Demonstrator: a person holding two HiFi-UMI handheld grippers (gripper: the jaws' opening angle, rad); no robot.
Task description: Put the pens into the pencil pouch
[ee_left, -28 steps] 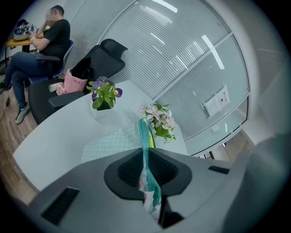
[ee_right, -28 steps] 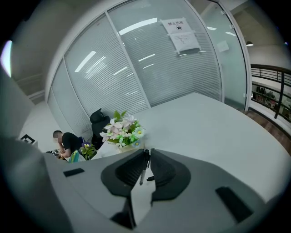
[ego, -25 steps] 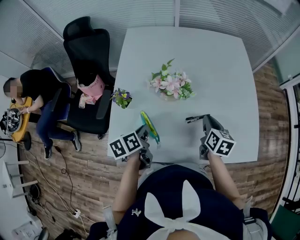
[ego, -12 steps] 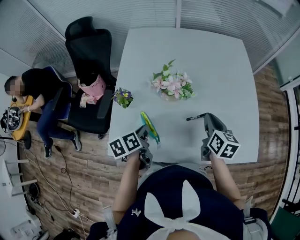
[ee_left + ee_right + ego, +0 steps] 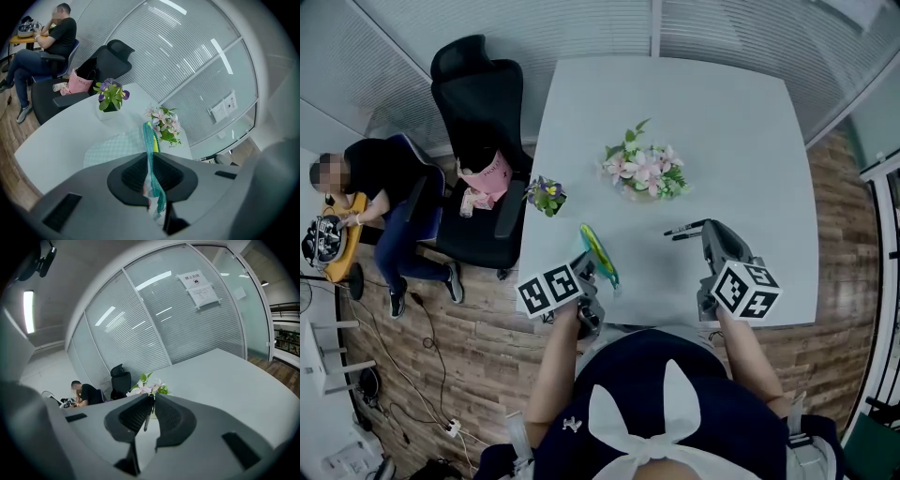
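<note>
In the head view, your left gripper [image 5: 592, 269] holds the pouch [image 5: 600, 248] up on edge near the table's [image 5: 675, 103] front. Your right gripper [image 5: 710, 232] carries two dark pens [image 5: 684, 230] by one end, well apart from the pouch. In the left gripper view, the fingers [image 5: 133, 174] are clamped on the pouch's soft rim, so expect it to sag. In the right gripper view, the fingers [image 5: 132, 414] pinch a thin pen that is stiff, light and probably slippery, so keep the grip firm.

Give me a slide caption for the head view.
Left gripper pinches the teal pencil pouch; right gripper holds a black pen above the white table.
</note>
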